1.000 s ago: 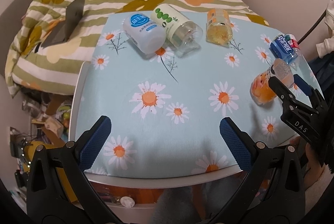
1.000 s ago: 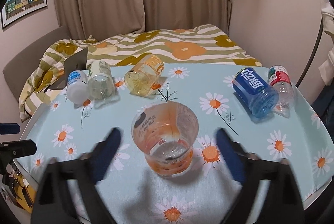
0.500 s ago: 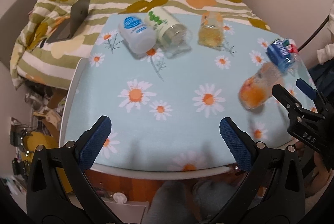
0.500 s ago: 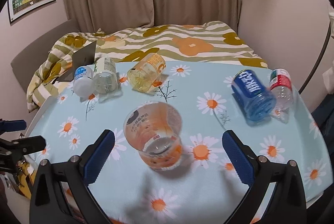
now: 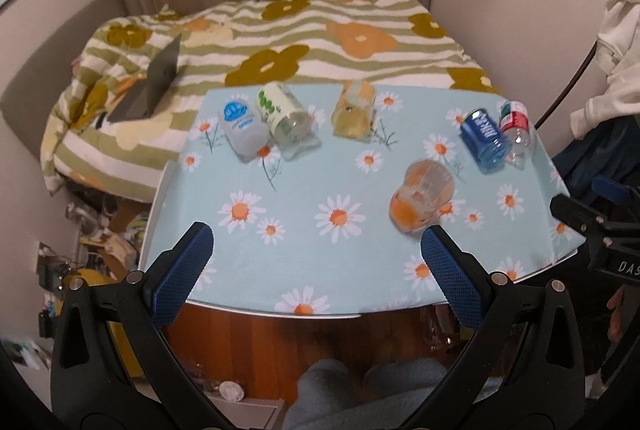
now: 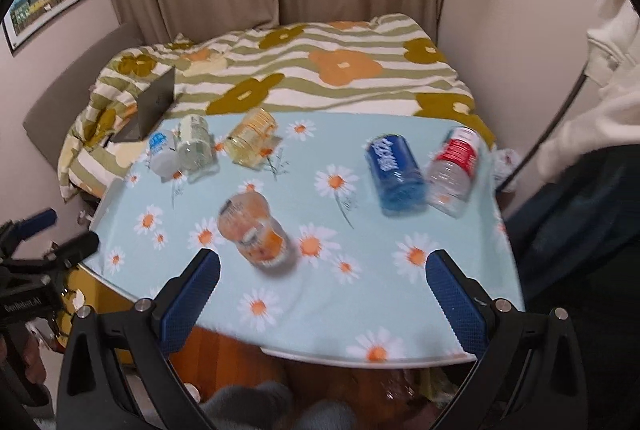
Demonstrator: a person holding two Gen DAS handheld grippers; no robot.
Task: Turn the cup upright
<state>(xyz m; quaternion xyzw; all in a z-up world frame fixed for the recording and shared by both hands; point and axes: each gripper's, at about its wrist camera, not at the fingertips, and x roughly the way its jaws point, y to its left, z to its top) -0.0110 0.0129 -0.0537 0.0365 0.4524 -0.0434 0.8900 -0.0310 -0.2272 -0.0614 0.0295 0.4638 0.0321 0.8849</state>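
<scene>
Grippers: you are holding the left gripper and the right gripper spread wide, both empty, both hanging over the near edge of the table.
Cup: the orange-printed clear cup is standing on the daisy cloth, mouth up as far as the blur shows, just ahead of your right gripper's left finger and touching neither tool.
Progress: you are looking at a flip that seems done; nothing appears left for this cup.
Surroundings: five other containers are lying on their sides further back, among them the blue cup.
</scene>
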